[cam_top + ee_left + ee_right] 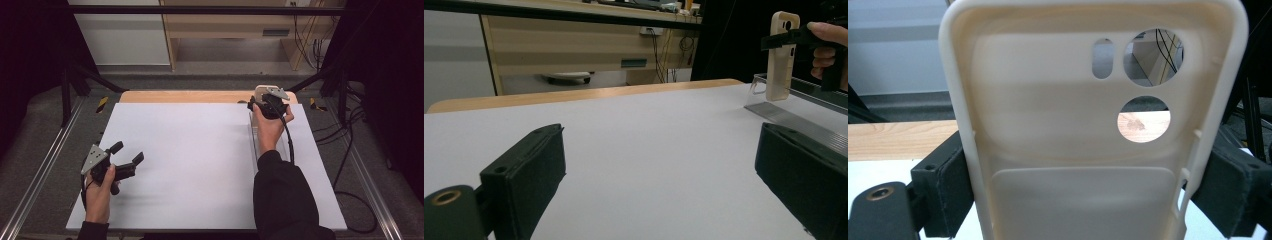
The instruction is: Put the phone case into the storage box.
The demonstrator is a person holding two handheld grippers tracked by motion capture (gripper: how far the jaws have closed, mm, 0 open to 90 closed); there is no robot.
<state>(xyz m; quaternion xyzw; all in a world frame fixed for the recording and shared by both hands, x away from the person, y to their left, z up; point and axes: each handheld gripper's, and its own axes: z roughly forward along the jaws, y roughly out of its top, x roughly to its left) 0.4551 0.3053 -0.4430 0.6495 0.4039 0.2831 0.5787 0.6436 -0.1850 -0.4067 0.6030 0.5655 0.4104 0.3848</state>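
Observation:
A cream phone case (1083, 140) with round camera holes stands upright between the jaws of my right gripper (1083, 195), which is shut on its two long sides. In the high view that gripper (267, 104) sits at the far right of the white board, with the case (262, 91) poking out past it. The left gripper view catches the case (782, 55) upright over a clear tray (804, 107). My left gripper (129, 152) rests near the board's left front edge, open, with nothing between its fingers (531, 175).
A white board (200, 165) covers a wooden table (185, 96). A clear shallow tray (254, 137) lies along the right side under my right forearm. Behind the table stand wooden furniture (235, 25) and cables (315, 45). Black frame legs (66, 95) flank the table.

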